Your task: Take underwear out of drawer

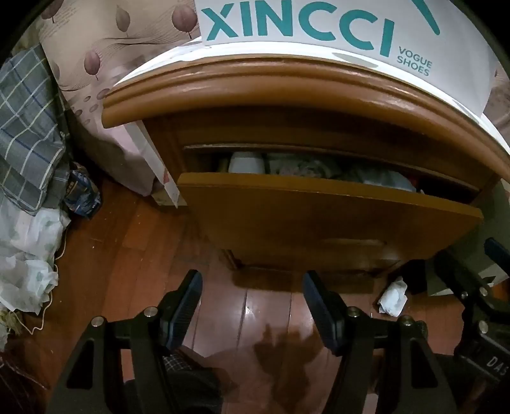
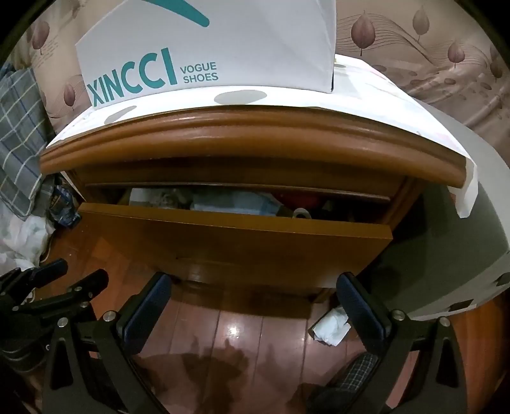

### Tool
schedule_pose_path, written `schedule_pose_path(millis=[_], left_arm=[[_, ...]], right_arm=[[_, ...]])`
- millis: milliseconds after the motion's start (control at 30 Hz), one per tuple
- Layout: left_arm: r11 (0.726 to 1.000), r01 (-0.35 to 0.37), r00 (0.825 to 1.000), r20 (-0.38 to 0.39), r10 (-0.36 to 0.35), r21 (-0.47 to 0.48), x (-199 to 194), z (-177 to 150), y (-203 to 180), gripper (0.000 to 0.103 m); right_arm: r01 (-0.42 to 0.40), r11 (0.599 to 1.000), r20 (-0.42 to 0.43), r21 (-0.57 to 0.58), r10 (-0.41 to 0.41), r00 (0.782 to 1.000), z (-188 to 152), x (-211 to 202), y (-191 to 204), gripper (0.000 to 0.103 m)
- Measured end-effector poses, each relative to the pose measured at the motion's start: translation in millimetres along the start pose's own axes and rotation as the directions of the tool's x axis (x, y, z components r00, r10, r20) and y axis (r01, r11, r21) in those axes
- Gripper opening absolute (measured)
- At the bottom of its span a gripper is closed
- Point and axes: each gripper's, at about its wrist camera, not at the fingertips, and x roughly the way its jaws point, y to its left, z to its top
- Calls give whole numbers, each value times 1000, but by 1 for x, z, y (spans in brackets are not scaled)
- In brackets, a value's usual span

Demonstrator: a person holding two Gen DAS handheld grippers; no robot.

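A brown wooden nightstand has its top drawer (image 1: 318,219) (image 2: 236,242) pulled partly open. Folded cloth items (image 1: 306,167) (image 2: 232,202), pale blue, white and patterned, lie packed inside; which one is underwear I cannot tell. My left gripper (image 1: 251,286) is open and empty, hovering over the floor in front of the drawer front. My right gripper (image 2: 255,289) is open and empty, also just in front of the drawer, to the right of the left one. The left gripper also shows in the right wrist view (image 2: 79,270).
A white XINCCI shoe box (image 1: 302,28) (image 2: 204,54) stands on the nightstand top. A crumpled white tissue (image 1: 392,296) (image 2: 331,324) lies on the wooden floor. Plaid bedding (image 1: 28,127) and plastic bags (image 1: 25,254) are at the left. A pale object (image 2: 462,254) is at the right.
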Motion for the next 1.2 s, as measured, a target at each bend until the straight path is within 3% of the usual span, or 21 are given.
schedule_pose_path(millis=[1200], left_arm=[[1000, -1, 1000, -13, 1, 17, 3, -6, 2, 67]], right_arm=[[-10, 1000, -35, 14, 11, 999, 0, 6, 0, 102]])
